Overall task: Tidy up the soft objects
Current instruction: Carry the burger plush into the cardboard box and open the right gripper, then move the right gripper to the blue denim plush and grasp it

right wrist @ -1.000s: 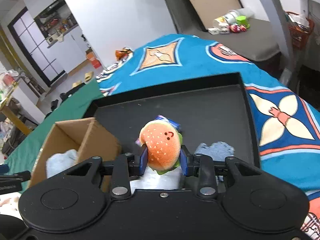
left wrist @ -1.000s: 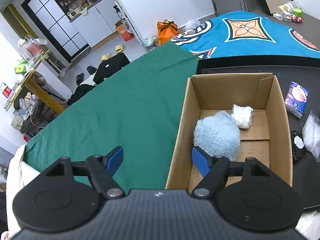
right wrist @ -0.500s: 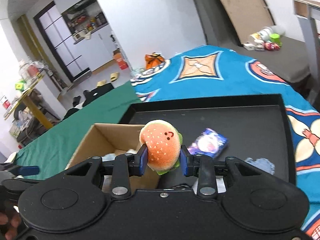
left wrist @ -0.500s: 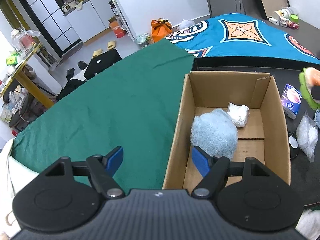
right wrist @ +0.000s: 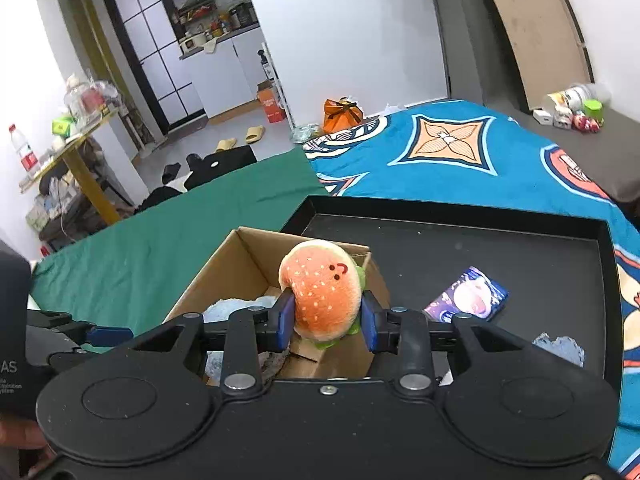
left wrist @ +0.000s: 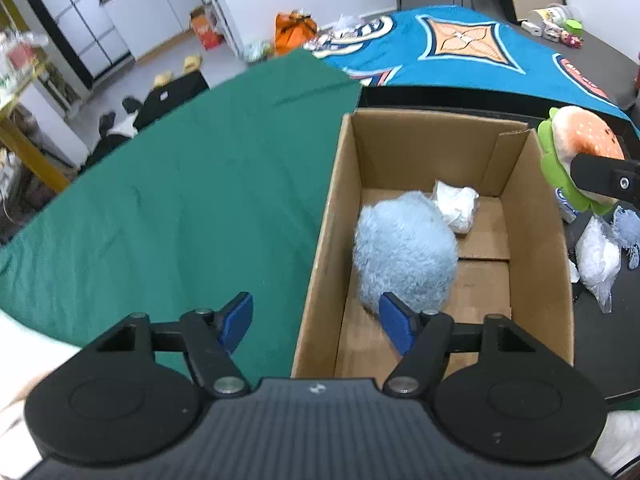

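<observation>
My right gripper (right wrist: 326, 320) is shut on a plush burger (right wrist: 320, 292) and holds it above the right wall of an open cardboard box (right wrist: 240, 256). The burger also shows in the left wrist view (left wrist: 580, 152), at the box's (left wrist: 332, 216) right edge. Inside the box lie a fluffy light-blue plush ball (left wrist: 404, 252) and a white crumpled bundle (left wrist: 456, 204). My left gripper (left wrist: 316, 320) is open and empty, straddling the box's near left wall, with its right finger by the blue ball.
The box stands on a black tray (right wrist: 520, 248) over a green cloth (left wrist: 180, 208) and a blue patterned blanket (right wrist: 460, 160). On the tray lie a small printed packet (right wrist: 468, 296), a clear plastic bag (left wrist: 598, 260) and a blue-grey fuzzy piece (right wrist: 560, 350).
My right gripper has carried the burger left from over the tray to above the box's right wall. My left gripper has stayed open by the box's near left wall.
</observation>
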Demonstrator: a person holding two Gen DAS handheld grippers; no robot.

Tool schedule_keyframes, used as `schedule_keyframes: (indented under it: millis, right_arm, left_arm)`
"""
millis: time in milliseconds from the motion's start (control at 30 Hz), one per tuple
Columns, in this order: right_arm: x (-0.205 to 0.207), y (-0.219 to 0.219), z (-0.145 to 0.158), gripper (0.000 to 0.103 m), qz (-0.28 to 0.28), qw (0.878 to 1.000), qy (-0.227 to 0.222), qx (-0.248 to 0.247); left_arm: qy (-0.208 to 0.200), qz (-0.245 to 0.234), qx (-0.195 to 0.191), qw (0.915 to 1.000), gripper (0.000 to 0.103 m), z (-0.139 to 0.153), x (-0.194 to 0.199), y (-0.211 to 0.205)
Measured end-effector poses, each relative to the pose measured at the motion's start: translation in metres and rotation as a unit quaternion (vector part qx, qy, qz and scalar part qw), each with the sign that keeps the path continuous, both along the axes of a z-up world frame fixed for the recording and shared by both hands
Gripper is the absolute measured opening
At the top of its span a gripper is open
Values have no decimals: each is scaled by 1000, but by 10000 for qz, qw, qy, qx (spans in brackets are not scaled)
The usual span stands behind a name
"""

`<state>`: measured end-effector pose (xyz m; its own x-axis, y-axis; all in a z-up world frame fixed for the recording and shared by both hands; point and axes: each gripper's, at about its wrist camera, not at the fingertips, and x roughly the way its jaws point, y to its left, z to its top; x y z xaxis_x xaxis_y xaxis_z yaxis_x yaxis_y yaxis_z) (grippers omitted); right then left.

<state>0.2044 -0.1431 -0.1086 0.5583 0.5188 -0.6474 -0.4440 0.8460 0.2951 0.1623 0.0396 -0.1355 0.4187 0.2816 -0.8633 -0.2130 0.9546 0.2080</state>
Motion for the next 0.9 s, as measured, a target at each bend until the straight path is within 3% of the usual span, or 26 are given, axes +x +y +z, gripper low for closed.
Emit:
schedule_keyframes:
  millis: [100,200,267,333,533,667,900]
  right_arm:
    - [-1,11,-2,34,53,9999,25,-96]
    - [-3,20,-3,35,130,9997,-35,-221]
    - [-6,25,-5,39,175,9993,-94,-329]
    - [-8,28,-7,49,228,9987,-146,-433]
    - [-15,22,-1,66,167,9981,-321,-506]
    - [-9,16,-5,68,-23,9981,-236,-574]
    - [-4,0,-11,73,-317,9978,-124,-575]
  left_arm:
    - [124,95,-199,9997,56,-6,2,8]
    - [221,189,-254,9993,38,-10,3,13]
    - [267,259,-327,9988,24,-13,3,17]
    - [297,274,-374,9985,18,-15,4,18]
    - [249,155,-211,9993,17,-15,2,12]
    - [212,128,-155,9996,18,-13,-2,10]
    - [111,55,265,9996,25,-7,-3,1]
